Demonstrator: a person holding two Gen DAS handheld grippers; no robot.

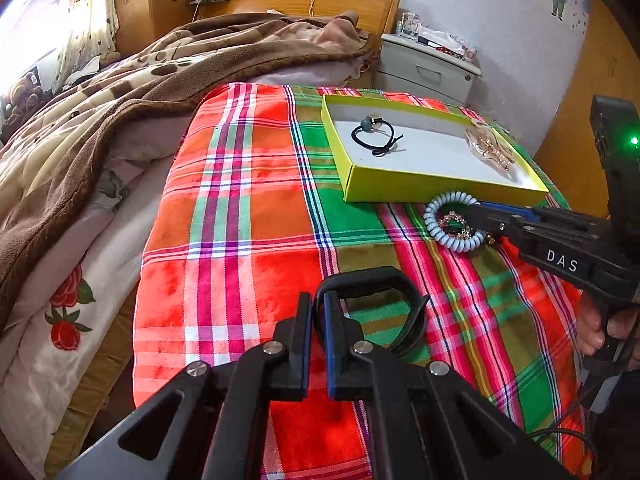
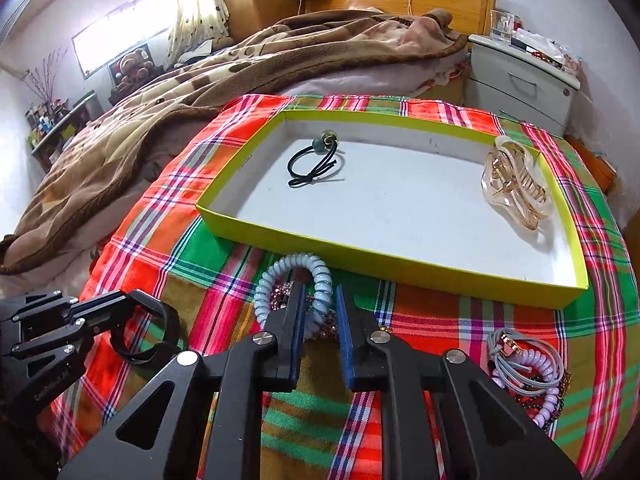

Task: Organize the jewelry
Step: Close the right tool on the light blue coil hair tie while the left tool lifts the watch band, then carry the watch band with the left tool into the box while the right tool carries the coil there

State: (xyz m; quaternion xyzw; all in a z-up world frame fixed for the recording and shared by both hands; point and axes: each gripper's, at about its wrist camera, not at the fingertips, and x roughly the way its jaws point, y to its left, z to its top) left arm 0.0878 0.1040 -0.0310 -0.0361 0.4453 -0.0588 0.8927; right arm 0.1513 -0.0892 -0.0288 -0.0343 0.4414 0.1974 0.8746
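A shallow yellow-green box (image 2: 280, 237) (image 1: 360, 190) lies on the plaid cloth. It holds a black hair tie with a bead (image 2: 316, 164) (image 1: 374, 136) and a clear claw clip (image 2: 516, 184) (image 1: 490, 146). A pale blue spiral hair tie (image 2: 296, 280) (image 1: 452, 220) lies in front of the box over a sparkly bracelet (image 2: 280, 298). My right gripper (image 2: 320, 300) straddles the coil's right side, its jaws a little apart. My left gripper (image 1: 318, 304) (image 2: 120, 300) is shut on a black band (image 1: 380, 292) (image 2: 152, 332).
A pile of hair ties and beaded bracelets (image 2: 528, 372) lies at the right. The plaid cloth (image 1: 248, 220) covers a table beside a bed with a brown blanket (image 1: 120, 92). A white nightstand (image 1: 428, 68) stands behind.
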